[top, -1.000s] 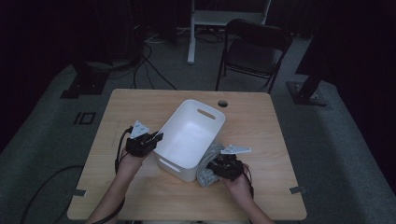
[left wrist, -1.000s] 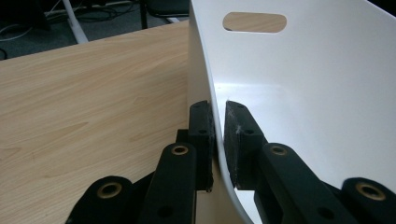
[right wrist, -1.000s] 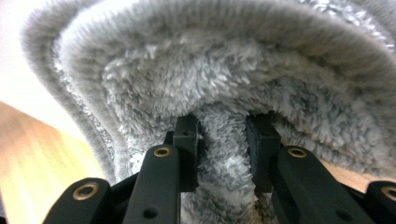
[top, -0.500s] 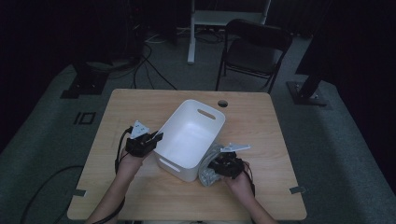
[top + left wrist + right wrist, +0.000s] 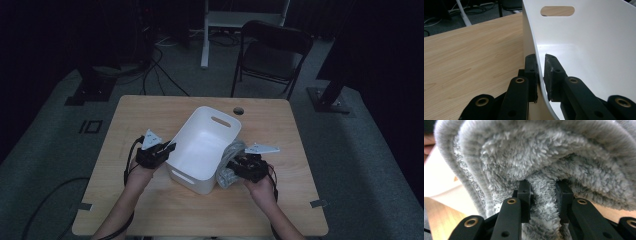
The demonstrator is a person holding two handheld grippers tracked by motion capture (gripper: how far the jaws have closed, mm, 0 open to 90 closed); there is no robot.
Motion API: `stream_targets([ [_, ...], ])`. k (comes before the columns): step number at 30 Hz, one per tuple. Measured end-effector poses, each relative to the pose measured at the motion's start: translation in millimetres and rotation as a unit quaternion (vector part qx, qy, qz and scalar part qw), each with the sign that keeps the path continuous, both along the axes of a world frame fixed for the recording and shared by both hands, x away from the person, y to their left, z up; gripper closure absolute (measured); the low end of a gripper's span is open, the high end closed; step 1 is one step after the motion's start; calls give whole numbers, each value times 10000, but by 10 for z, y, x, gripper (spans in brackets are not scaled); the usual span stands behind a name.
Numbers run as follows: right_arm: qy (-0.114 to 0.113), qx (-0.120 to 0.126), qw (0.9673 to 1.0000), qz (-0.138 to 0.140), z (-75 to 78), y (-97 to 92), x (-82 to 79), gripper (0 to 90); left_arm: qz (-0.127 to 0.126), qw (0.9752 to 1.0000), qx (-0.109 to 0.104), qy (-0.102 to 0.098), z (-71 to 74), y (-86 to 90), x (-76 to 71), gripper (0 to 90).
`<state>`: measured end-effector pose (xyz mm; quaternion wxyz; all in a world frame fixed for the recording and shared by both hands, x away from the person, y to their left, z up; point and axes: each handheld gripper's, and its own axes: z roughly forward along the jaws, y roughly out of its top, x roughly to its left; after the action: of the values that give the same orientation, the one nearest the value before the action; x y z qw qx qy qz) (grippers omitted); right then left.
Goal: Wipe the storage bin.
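Observation:
A white plastic bin [image 5: 202, 150] with cut-out handles stands on the wooden table [image 5: 150, 112], slightly tilted. My left gripper [image 5: 167, 150] is shut on its left wall; in the left gripper view the thin white rim [image 5: 537, 62] is pinched between the two black pads. A folded grey fluffy towel [image 5: 229, 167] hangs against the bin's right side. My right gripper [image 5: 234, 167] is shut on it: the right gripper view shows a thick fold of the towel [image 5: 544, 165] squeezed between the jaws, bulging over them.
A round cable hole [image 5: 238, 110] lies in the table behind the bin. A black folding chair [image 5: 272, 55] and a white desk leg [image 5: 205, 35] stand beyond the far edge. Bare tabletop stretches left of the bin and along the near edge.
My right gripper has lifted a little with the towel, which now sits higher against the bin's right side. The left gripper and bin have stayed put.

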<state>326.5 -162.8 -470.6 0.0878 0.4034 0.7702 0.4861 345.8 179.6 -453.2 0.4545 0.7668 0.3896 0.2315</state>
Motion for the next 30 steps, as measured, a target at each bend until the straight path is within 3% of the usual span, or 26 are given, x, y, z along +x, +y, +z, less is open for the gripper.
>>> stream_targets([
  [10, 370, -214, 9990, -118, -298, -25, 130, 714, -3, 10000, 3, -4, 0, 0, 3, 810],
  [16, 702, -450, 9962, -238, -568, -12, 243, 715, 18, 10000, -16, 2, -1, -2, 3, 809],
  [18, 860, -307, 9955, -267, -643, -28, 274, 716, 26, 10000, -2, 5, 1, -3, 4, 809],
  [22, 821, -458, 9953, -233, -528, -19, 273, 718, 16, 10000, -21, 7, -1, 1, 6, 809],
  [25, 641, -216, 9976, -159, -341, -84, 235, 718, 2, 10000, -23, 12, -1, 3, 10, 809],
  [30, 128, 249, 9996, -79, 78, -211, 183, 715, -50, 10000, -39, 32, -1, -9, 11, 809],
])
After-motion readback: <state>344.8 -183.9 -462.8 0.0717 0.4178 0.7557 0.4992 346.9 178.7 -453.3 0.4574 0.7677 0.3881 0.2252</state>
